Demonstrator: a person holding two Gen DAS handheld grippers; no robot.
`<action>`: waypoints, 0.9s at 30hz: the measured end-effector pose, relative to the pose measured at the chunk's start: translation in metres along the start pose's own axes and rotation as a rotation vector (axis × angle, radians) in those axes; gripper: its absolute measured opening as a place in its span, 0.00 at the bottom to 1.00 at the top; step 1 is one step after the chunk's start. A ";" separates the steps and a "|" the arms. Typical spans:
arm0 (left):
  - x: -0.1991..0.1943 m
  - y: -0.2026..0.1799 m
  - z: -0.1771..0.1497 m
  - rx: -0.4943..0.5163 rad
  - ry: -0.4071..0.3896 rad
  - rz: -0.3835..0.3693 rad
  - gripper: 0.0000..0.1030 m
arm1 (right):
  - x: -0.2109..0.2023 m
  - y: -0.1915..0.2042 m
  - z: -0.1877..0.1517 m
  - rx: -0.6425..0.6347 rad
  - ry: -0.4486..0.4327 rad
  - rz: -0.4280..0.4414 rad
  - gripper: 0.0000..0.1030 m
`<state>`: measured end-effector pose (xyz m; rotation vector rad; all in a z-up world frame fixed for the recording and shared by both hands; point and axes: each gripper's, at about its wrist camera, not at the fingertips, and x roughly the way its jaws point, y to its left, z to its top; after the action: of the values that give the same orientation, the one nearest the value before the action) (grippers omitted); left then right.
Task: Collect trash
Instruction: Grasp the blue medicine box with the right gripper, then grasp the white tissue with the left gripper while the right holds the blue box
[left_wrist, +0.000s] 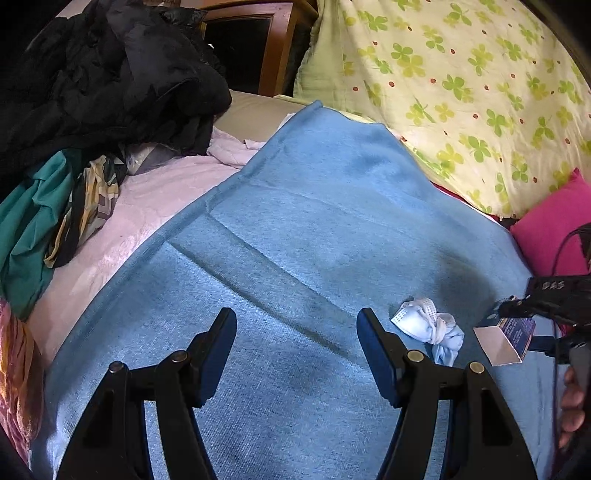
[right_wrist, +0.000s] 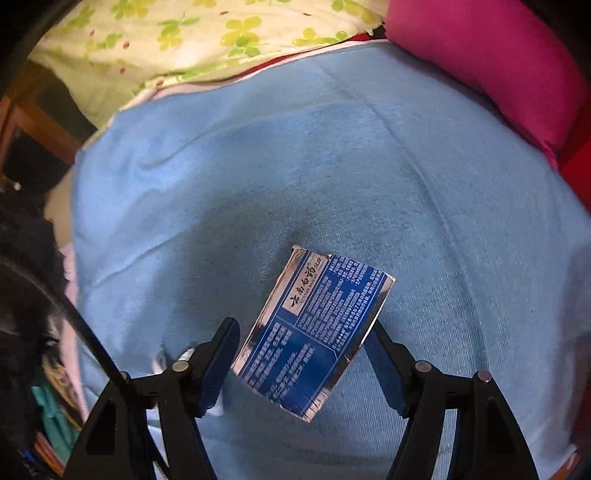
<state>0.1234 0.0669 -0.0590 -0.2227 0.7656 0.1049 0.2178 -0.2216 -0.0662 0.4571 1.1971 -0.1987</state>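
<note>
Now right gripper (right_wrist: 301, 334) fingers pinch the blue box (right_wrist: 312, 332); left gripper (left_wrist: 296, 325) fingers gape, holding nothing.

— What was hard to make out?
— The small print on the blue box (right_wrist: 313, 328) was blurred, unreadable.
— And the right gripper (left_wrist: 546, 314)?
— Cut off by the left view's edge; fingertips hidden.

The blue blanket (right_wrist: 369, 177) is matt, finely napped cloth. The box (right_wrist: 314, 332) is printed cardboard with glossy, silvery edges; the crumpled white wad (left_wrist: 428, 326) looks like soft embossed tissue paper. The tongs (left_wrist: 297, 328) are matt black plastic with metal rivets.
</note>
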 end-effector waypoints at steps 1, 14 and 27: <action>0.000 -0.001 0.000 0.004 0.000 -0.004 0.66 | 0.003 0.002 -0.001 -0.020 0.003 -0.026 0.71; 0.004 -0.043 0.002 0.079 0.010 -0.220 0.66 | -0.041 -0.048 -0.041 -0.177 -0.117 0.091 0.67; 0.059 -0.096 -0.006 0.069 0.231 -0.311 0.70 | -0.083 -0.133 -0.105 -0.163 -0.256 0.230 0.67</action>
<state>0.1778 -0.0268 -0.0888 -0.2886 0.9529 -0.2454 0.0473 -0.3013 -0.0509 0.4085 0.8939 0.0381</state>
